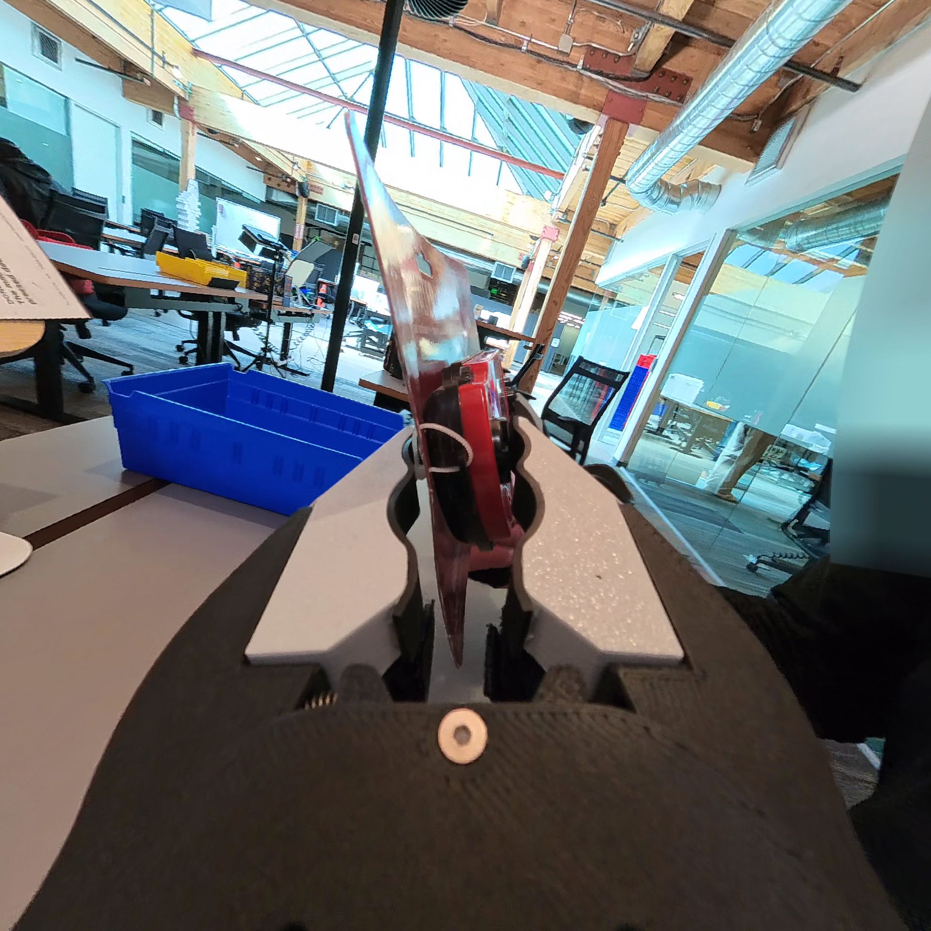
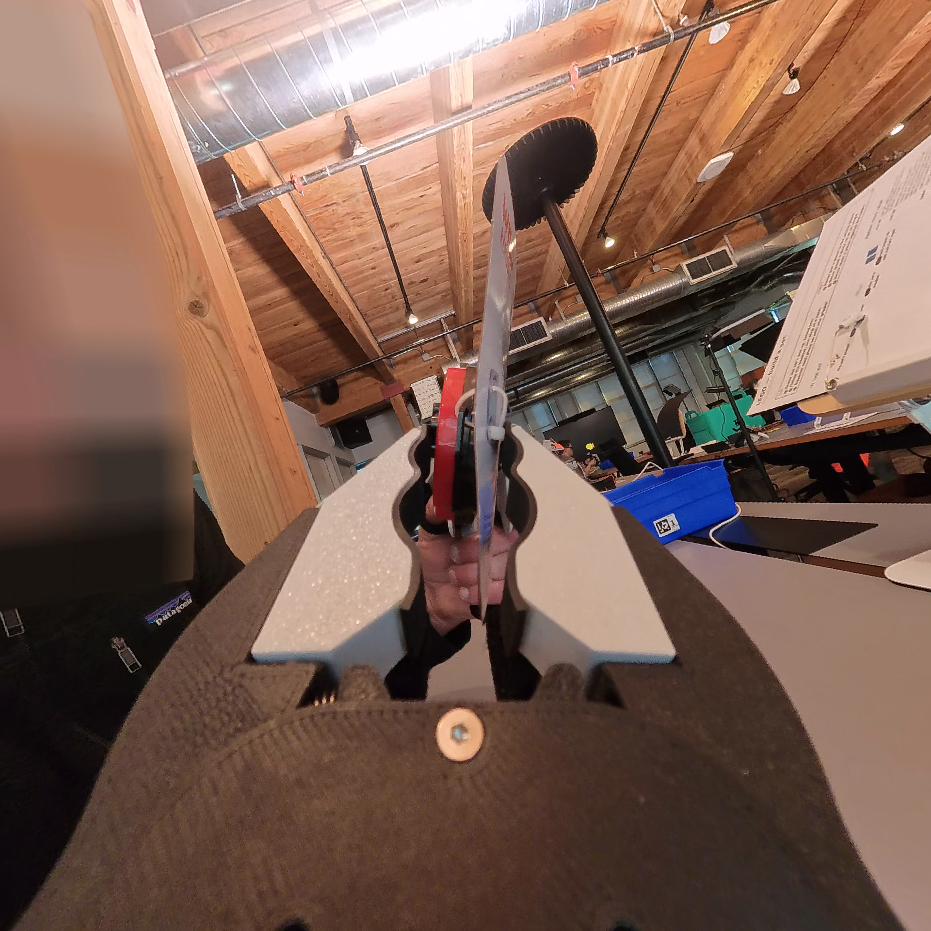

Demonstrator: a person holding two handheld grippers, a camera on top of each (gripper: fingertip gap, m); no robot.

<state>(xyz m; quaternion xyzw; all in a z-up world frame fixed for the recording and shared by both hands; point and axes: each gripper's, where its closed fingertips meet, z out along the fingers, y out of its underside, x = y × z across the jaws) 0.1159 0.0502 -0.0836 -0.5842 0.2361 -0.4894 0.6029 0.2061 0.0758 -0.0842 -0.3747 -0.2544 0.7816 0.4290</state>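
My left gripper (image 1: 466, 443) and right gripper (image 2: 466, 453) both squeezed one flat card (image 1: 428, 322) with a red tool (image 1: 483, 443) tied on, held up above the grey table (image 1: 101, 579) near the blue bin (image 1: 242, 428).

left claw (image 1: 463, 453): grey fingers, black body, silver screw | right claw (image 2: 466, 453): same | black zip jacket (image 2: 101, 655)

Both claws, left (image 1: 463, 453) and right (image 2: 466, 463), raised (jaws nearly closed, clamping)

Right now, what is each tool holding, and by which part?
Both hold one carded package: the left tool and the right tool each pinch its lower end, around the red-and-black item zip-tied there.
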